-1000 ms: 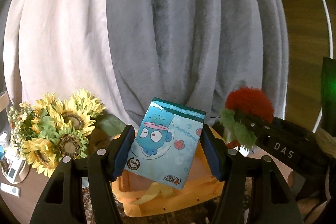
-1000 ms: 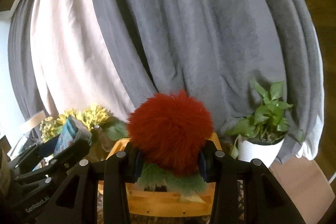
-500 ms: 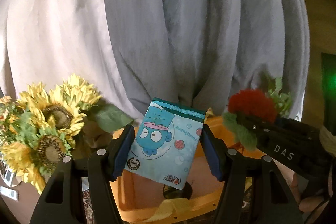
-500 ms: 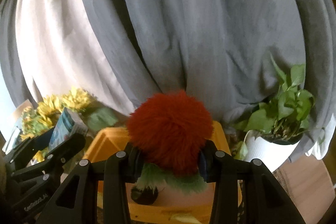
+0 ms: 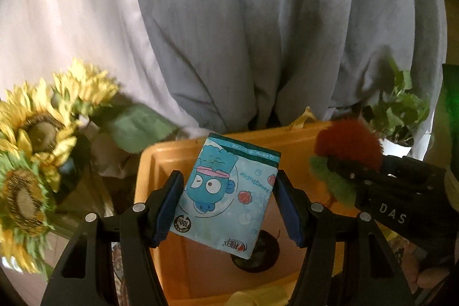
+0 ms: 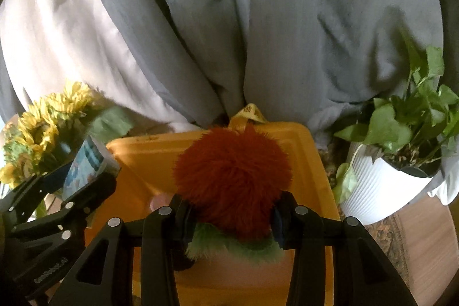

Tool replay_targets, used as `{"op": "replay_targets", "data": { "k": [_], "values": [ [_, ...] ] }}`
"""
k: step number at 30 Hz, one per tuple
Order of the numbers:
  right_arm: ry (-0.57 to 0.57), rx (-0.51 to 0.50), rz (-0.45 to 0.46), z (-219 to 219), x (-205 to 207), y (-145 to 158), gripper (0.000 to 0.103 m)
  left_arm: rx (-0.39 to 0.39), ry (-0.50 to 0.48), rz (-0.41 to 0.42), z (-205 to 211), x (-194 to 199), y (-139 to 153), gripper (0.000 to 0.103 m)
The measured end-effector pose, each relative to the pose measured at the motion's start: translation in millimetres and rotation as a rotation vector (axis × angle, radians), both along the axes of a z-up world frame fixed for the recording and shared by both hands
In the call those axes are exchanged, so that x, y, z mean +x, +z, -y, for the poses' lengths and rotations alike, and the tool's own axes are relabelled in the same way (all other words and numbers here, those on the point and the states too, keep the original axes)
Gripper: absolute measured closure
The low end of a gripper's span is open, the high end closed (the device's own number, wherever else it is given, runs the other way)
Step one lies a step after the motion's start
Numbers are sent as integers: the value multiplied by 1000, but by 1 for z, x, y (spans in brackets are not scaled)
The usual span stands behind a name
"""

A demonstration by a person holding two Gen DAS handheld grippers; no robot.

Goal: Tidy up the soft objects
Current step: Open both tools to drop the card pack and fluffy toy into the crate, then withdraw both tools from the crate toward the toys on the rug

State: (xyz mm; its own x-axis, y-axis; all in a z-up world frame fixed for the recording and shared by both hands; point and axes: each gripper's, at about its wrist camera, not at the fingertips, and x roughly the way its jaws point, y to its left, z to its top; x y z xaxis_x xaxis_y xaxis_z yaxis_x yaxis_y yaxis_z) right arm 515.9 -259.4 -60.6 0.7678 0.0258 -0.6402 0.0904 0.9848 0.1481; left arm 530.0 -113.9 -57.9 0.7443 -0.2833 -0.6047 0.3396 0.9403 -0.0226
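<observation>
So the tissue pack (image 5: 229, 195) was pinched between the left gripper (image 5: 229, 201)'s jaws, blue pads pressed flat on its two long edges, and it hung right over the open orange bin (image 5: 152, 162). Its long axis ran up and away from the camera, tilted a bit, with the dark-banded end farthest out. Straight down from it was the bin floor, so I'd guess the next move was just lower and let go, no sideways travel needed. There was some dark round thing (image 5: 258, 254) already on the bin floor under the pack; couldn't tell what it was.

The pack itself was light blue, glossy wrap, cartoon blue fish face with a pink hat, little shells printed around it. Looked squishy, the kind that dents if you clamp hard.

The right gripper (image 6: 229, 217) had its jaws closed on a fluffy red pom-pom toy (image 6: 232, 179) with a green fuzzy collar below, also held above the same bin, on the right side of it. Both hands looked about equally close to the drop.

Outside the bin: fake sunflowers (image 5: 34, 139) on the left, a potted plant (image 6: 401, 151) in a ribbed white pot on the right, grey and white curtains (image 5: 229, 33) behind everything.
</observation>
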Motion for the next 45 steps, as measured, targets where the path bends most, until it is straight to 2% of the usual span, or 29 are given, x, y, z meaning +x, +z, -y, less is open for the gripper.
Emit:
{"op": "replay_targets", "data": {
  "k": [6,10,12,17,29,45],
  "values": [
    [6,-7,-42,-1,7,-7,57,7,2,-63,2,9,-14,39],
    [13,12,-79,1,13,-13,41,9,10,-89,3,13,-20,37],
    [11,36,-96,3,14,-15,40,5,11,-91,3,12,-21,30],
    [1,45,-94,4,14,-15,40,2,8,-81,2,10,-18,30],
    [-33,20,-26,3,-9,5,40,-1,52,8,-8,-24,12,30],
    [-36,11,84,-13,-80,47,40,-13,101,138,-29,-104,60,24]
  ]
}}
